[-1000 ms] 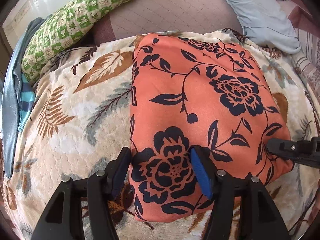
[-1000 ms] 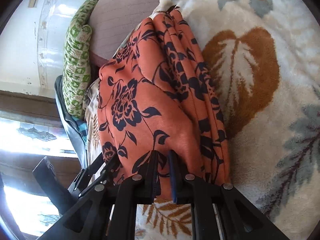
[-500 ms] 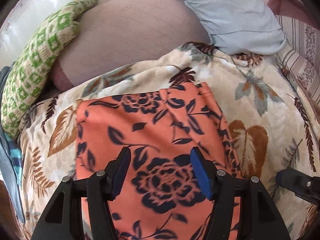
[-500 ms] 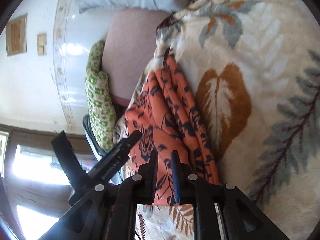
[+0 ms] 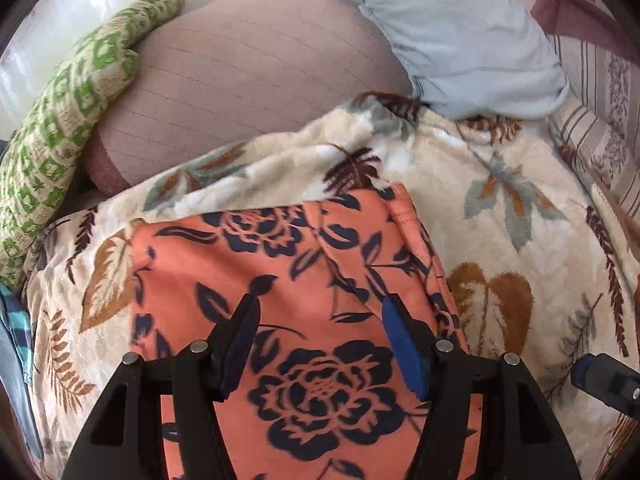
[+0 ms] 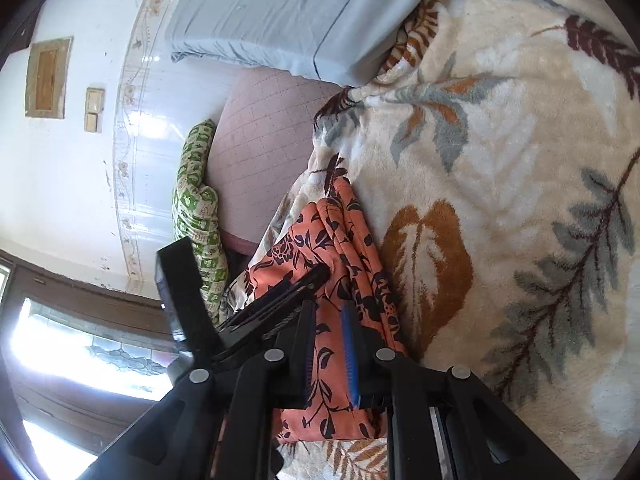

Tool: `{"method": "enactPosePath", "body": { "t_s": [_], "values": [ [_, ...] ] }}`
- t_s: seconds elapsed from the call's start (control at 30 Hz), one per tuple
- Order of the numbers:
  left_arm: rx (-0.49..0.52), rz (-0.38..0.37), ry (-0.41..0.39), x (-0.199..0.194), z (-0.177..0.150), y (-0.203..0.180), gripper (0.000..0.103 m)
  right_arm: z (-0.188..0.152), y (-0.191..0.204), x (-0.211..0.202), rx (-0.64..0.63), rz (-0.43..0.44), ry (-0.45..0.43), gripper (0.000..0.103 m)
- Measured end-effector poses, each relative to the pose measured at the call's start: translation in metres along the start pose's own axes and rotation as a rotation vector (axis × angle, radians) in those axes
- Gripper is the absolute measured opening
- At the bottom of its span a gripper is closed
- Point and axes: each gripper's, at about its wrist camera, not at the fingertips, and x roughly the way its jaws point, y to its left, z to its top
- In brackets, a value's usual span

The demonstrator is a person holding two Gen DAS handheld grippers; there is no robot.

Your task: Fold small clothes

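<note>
A folded orange garment with dark blue flowers (image 5: 288, 280) lies on a cream leaf-patterned blanket (image 5: 520, 220). My left gripper (image 5: 318, 312) is open and hovers over the garment, one finger on each side of its near part. In the right wrist view the garment (image 6: 332, 240) shows edge-on with its layers stacked. My right gripper (image 6: 329, 316) stands at the garment's near end with a narrow gap between its jaws and cloth showing in that gap. I cannot tell whether it pinches the cloth. The left gripper (image 6: 288, 288) shows there from the side.
A green-patterned pillow (image 5: 68, 120) lies at the far left, a pink quilted cushion (image 5: 248, 80) behind the blanket, a light blue pillow (image 5: 460, 28) at the far right. A blue striped cloth (image 5: 16, 344) lies at the left edge. A white wall (image 6: 72, 180) and window stand beyond.
Both grippers have pulled back and tilted up, so the garment sits lower and smaller in both views. The right gripper's jaws have parted slightly. The left gripper stays open.
</note>
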Motion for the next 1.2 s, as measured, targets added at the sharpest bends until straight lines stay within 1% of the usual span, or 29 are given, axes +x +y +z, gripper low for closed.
{"method": "enactPosePath", "body": {
  "t_s": [0.1, 0.2, 0.27, 0.33, 0.4, 0.43, 0.47, 0.5, 0.53, 0.6, 0.7, 0.77, 0.83, 0.9, 0.93, 1.0, 1.03, 1.07, 1.13, 1.2],
  "values": [
    [-0.059, 0.068, -0.026, -0.012, -0.004, 0.042, 0.064, -0.007, 0.012, 0.001, -0.058, 0.032, 0.01, 0.016],
    [-0.104, 0.147, 0.019, -0.001, -0.012, 0.078, 0.064, -0.019, 0.032, 0.017, -0.138, 0.09, 0.049, 0.016],
    [-0.128, 0.187, 0.049, 0.011, -0.02, 0.096, 0.064, -0.028, 0.045, 0.029, -0.194, 0.086, 0.09, 0.016],
    [-0.149, 0.191, 0.054, 0.023, -0.029, 0.109, 0.067, -0.039, 0.053, 0.04, -0.246, 0.044, 0.125, 0.016],
    [-0.164, 0.185, 0.047, 0.033, -0.037, 0.112, 0.071, -0.046, 0.054, 0.055, -0.274, -0.01, 0.17, 0.016],
    [-0.153, 0.197, 0.044, 0.037, -0.04, 0.109, 0.072, -0.049, 0.05, 0.065, -0.272, -0.059, 0.206, 0.016],
    [-0.13, 0.217, 0.033, 0.039, -0.042, 0.105, 0.073, -0.052, 0.043, 0.077, -0.264, -0.133, 0.248, 0.016],
    [-0.103, 0.237, 0.02, 0.04, -0.043, 0.1, 0.073, -0.055, 0.033, 0.088, -0.259, -0.211, 0.297, 0.018],
    [-0.079, 0.259, 0.015, 0.04, -0.043, 0.096, 0.073, -0.059, 0.025, 0.097, -0.249, -0.231, 0.331, 0.019],
    [-0.055, 0.275, 0.012, 0.034, -0.043, 0.092, 0.073, -0.058, 0.022, 0.098, -0.24, -0.209, 0.325, 0.019],
    [-0.039, 0.254, -0.009, 0.011, -0.052, 0.088, 0.073, -0.058, 0.022, 0.095, -0.239, -0.207, 0.326, 0.019],
    [-0.024, 0.229, -0.036, -0.01, -0.07, 0.084, 0.073, -0.059, 0.02, 0.094, -0.233, -0.205, 0.319, 0.019],
    [-0.016, 0.214, -0.061, -0.031, -0.094, 0.079, 0.073, -0.059, 0.02, 0.091, -0.232, -0.205, 0.314, 0.019],
    [0.008, 0.188, -0.078, -0.042, -0.12, 0.074, 0.073, -0.06, 0.022, 0.089, -0.227, -0.21, 0.306, 0.019],
    [0.042, 0.192, -0.071, -0.041, -0.13, 0.069, 0.073, -0.062, 0.022, 0.088, -0.227, -0.213, 0.302, 0.019],
    [0.109, 0.223, -0.067, -0.029, -0.147, 0.061, 0.077, -0.064, 0.022, 0.087, -0.232, -0.219, 0.295, 0.019],
    [0.108, 0.232, -0.079, -0.023, -0.151, 0.061, 0.078, -0.065, 0.022, 0.087, -0.238, -0.22, 0.293, 0.019],
    [0.085, 0.224, -0.078, -0.021, -0.151, 0.063, 0.078, -0.067, 0.023, 0.088, -0.244, -0.223, 0.288, 0.019],
    [0.034, 0.201, -0.032, -0.023, -0.144, 0.068, 0.078, -0.069, 0.024, 0.087, -0.262, -0.225, 0.271, 0.019],
    [0.032, 0.197, -0.004, -0.026, -0.14, 0.068, 0.078, -0.07, 0.025, 0.085, -0.272, -0.225, 0.257, 0.019]
  ]
}}
